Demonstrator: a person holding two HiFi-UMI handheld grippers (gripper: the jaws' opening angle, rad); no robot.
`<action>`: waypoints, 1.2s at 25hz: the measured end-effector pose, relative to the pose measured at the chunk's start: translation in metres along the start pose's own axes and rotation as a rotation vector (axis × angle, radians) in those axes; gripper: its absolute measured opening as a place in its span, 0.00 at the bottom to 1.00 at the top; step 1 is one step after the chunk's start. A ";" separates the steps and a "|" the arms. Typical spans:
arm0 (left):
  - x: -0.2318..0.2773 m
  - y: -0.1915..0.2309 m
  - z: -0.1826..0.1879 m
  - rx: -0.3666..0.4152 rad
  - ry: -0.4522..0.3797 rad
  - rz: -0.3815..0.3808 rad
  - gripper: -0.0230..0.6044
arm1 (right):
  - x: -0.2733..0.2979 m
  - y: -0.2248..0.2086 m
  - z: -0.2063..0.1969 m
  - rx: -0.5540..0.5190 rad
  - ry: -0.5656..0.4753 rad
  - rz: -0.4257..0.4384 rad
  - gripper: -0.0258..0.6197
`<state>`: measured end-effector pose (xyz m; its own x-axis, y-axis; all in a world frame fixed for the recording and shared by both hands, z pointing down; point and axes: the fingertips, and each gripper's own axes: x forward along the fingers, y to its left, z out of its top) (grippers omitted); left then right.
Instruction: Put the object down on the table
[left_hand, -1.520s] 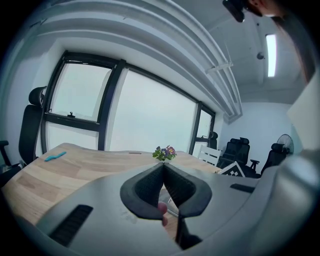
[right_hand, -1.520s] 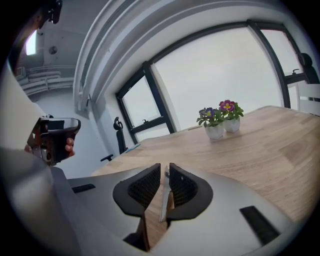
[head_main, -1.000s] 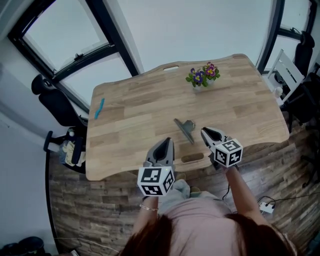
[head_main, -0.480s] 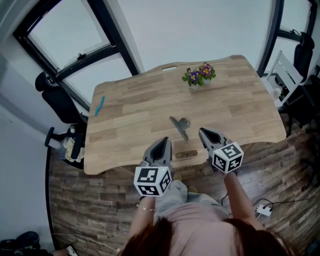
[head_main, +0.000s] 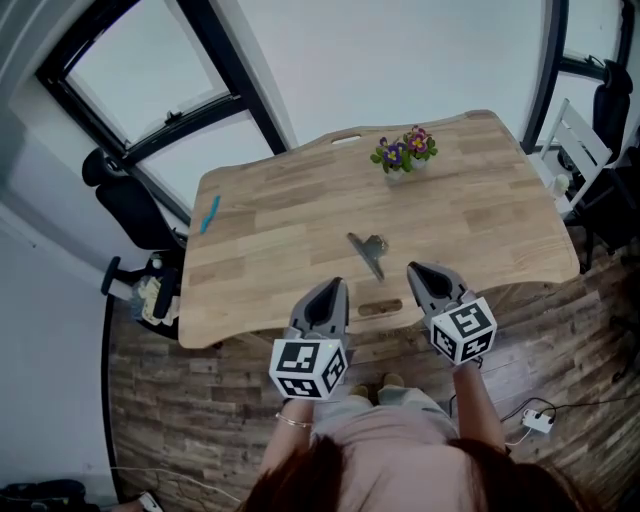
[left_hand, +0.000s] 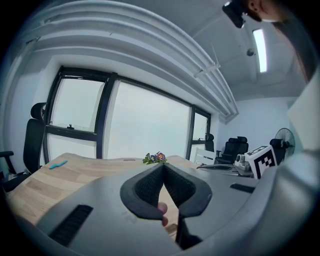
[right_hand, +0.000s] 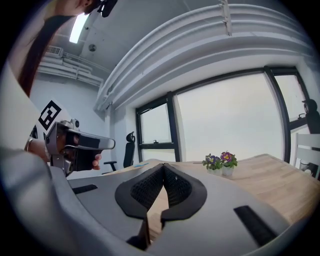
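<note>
A grey metal object (head_main: 368, 253) lies flat on the wooden table (head_main: 300, 215), near its front edge, with nothing touching it. My left gripper (head_main: 327, 287) hovers over the front edge, left of the object, its jaws shut and empty; in the left gripper view the left gripper (left_hand: 162, 166) has its pads pressed together. My right gripper (head_main: 418, 270) hangs to the right of the object, apart from it. The right gripper (right_hand: 163, 165) has just been closing its jaws and they now meet with nothing between them.
A small pot of purple flowers (head_main: 405, 153) stands at the table's far side. A blue pen (head_main: 209, 213) lies near the left edge. A black office chair (head_main: 125, 205) stands left of the table, and a white chair (head_main: 572, 150) to the right.
Both grippers have drawn back from the object towards the table's front edge and risen a little. The object stays where it lay on the table.
</note>
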<state>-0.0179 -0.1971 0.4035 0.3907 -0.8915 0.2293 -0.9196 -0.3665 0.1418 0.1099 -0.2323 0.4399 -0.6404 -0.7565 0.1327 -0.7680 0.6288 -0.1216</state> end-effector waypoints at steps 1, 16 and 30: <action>-0.002 0.000 0.001 0.001 -0.003 -0.004 0.04 | -0.001 0.003 0.003 -0.014 -0.002 -0.005 0.04; -0.050 0.022 0.014 0.010 -0.047 -0.066 0.04 | -0.013 0.063 0.037 -0.108 -0.041 -0.081 0.04; -0.073 0.039 0.018 0.007 -0.078 -0.115 0.04 | -0.027 0.092 0.050 -0.147 -0.049 -0.157 0.04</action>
<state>-0.0827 -0.1515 0.3749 0.4890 -0.8616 0.1361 -0.8694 -0.4688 0.1561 0.0567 -0.1627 0.3758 -0.5146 -0.8527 0.0903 -0.8535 0.5195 0.0419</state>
